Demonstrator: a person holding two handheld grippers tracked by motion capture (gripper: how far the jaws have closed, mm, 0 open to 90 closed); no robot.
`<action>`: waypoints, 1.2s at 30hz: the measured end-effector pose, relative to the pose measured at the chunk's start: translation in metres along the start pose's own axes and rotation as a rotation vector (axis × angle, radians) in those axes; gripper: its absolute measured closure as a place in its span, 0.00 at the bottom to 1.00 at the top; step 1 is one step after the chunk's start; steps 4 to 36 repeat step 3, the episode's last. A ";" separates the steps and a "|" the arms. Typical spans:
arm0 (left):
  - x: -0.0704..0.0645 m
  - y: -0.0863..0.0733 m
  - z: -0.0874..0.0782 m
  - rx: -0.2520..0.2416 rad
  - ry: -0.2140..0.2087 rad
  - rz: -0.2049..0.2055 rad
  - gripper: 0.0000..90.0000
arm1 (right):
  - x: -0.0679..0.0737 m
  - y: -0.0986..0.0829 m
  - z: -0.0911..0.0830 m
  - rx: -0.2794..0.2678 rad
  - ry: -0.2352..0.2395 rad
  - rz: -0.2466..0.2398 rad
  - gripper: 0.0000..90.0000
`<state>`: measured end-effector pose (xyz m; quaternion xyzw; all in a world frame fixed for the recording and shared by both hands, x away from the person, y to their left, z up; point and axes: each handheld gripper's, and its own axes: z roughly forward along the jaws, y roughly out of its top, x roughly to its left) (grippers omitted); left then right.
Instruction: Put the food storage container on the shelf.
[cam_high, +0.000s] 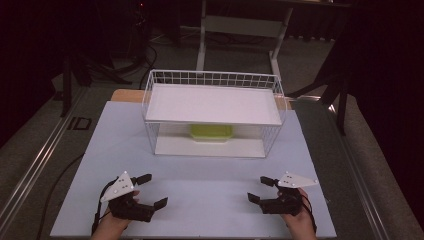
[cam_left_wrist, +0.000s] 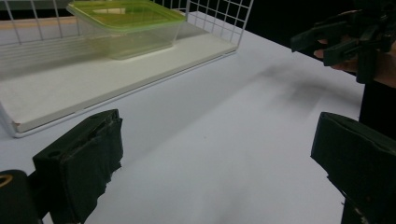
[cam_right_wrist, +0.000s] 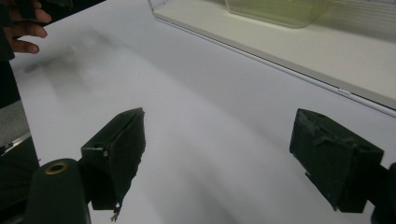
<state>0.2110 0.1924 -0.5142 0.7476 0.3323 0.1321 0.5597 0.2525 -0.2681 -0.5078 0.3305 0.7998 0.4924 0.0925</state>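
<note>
A dark room surrounds the pale bench (cam_high: 210, 190) in the high view, where a white wire rack (cam_high: 214, 112) stands at the far middle with a green-lidded box (cam_high: 211, 132) on its lower shelf, and the left tool (cam_high: 150, 191) and right tool (cam_high: 259, 189) rest near the front edge, both with jaws spread and nothing between them. The left gripper view looks past its wide, empty jaws at the box (cam_left_wrist: 128, 25) inside the rack (cam_left_wrist: 219, 16), well apart from it, with the right tool (cam_left_wrist: 327, 39) off to one side. In the right gripper view the jaws likewise gape over bare bench (cam_right_wrist: 205, 121) with the box (cam_right_wrist: 280, 10) far ahead, so this looks like the start, nothing yet grasped, and the likely next move is a low reach under the upper shelf to take the box.
</note>
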 end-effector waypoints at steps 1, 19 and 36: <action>0.000 0.000 0.000 0.001 0.000 -0.002 0.03 | 0.000 0.000 0.000 0.000 0.000 0.000 0.20; 0.000 -0.001 0.000 0.002 0.002 -0.004 0.03 | 0.000 0.000 0.000 0.003 -0.007 0.001 0.20; 0.000 -0.001 0.000 0.002 0.002 -0.004 0.03 | 0.000 0.000 0.000 0.003 -0.007 0.001 0.20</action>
